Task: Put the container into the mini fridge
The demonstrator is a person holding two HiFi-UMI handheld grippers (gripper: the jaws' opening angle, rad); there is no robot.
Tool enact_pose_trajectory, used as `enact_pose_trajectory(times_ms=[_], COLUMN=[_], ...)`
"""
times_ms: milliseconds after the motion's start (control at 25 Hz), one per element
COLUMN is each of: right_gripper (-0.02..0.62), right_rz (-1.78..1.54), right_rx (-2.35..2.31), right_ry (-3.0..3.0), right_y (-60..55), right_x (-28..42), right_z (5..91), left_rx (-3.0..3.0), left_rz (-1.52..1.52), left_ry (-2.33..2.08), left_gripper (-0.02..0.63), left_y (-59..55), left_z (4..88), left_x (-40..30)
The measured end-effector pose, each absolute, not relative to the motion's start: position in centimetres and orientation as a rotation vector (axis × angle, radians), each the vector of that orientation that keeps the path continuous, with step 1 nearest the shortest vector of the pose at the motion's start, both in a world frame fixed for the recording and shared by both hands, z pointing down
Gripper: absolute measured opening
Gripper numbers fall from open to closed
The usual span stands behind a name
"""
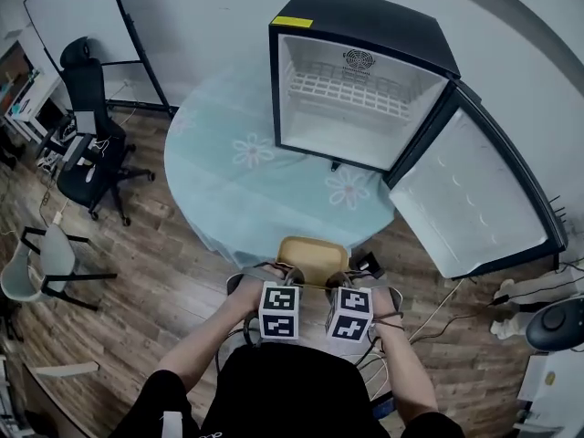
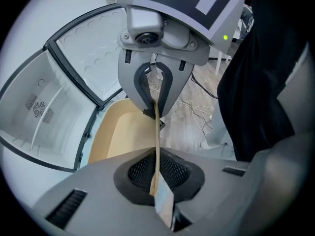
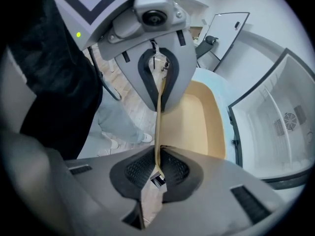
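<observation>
Carry step, mid-transfer. Both grippers are clamped on the tan container (image 1: 313, 255). The left gripper (image 2: 157, 175) pinches the thin rim edge-on between its pads, and the right gripper (image 3: 157, 168) does the same further along that near rim. With both grips on the near side, the tub hangs out away from the person.

The container looks empty. It's held at the near edge of the round table (image 1: 228, 185); I can't tell if it touches the cloth.

The mini fridge (image 1: 365, 26) stands on the far side of the table with its door (image 1: 470, 199) swung wide open to the right. The cavity is bare apart from a white wire shelf (image 1: 347, 89) up high. Nothing lies in the path across the floral cloth.

Next:
- Carry the tub forward, level, over the table.
- Square it to the opening.
- Slide it onto the fridge floor under the shelf.
- Release both grippers together.

Risk, my read: with a rim-only pinch, the tub could sag or twist if the hands drift apart.
</observation>
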State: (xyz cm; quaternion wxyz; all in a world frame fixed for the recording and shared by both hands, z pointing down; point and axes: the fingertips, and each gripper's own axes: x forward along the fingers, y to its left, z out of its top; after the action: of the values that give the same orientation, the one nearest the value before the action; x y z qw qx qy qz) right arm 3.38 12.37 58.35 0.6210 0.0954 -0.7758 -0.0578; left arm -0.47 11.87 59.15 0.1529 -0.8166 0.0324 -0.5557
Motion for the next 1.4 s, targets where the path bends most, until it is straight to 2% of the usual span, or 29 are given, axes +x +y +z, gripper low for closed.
enact_pose_trajectory(times_ms=[840, 1400], right_gripper=[0.034, 0.034], right_rz=[-0.064, -0.04], right_rx=[0.36, 0.407], right_ry=[-1.754, -1.707], right_y=[-3.8, -8.4], right_x=[3.3, 4.6], right_z=[58.0, 57.9], left_rx=[-2.267, -2.3], left_rz=[-1.527, -1.461], left_ry=[-0.007, -0.021], left_gripper=[0.025, 0.026], left_y=[-4.8, -9.6], left_z=[58.8, 58.6], left_x=[-0.6, 0.7])
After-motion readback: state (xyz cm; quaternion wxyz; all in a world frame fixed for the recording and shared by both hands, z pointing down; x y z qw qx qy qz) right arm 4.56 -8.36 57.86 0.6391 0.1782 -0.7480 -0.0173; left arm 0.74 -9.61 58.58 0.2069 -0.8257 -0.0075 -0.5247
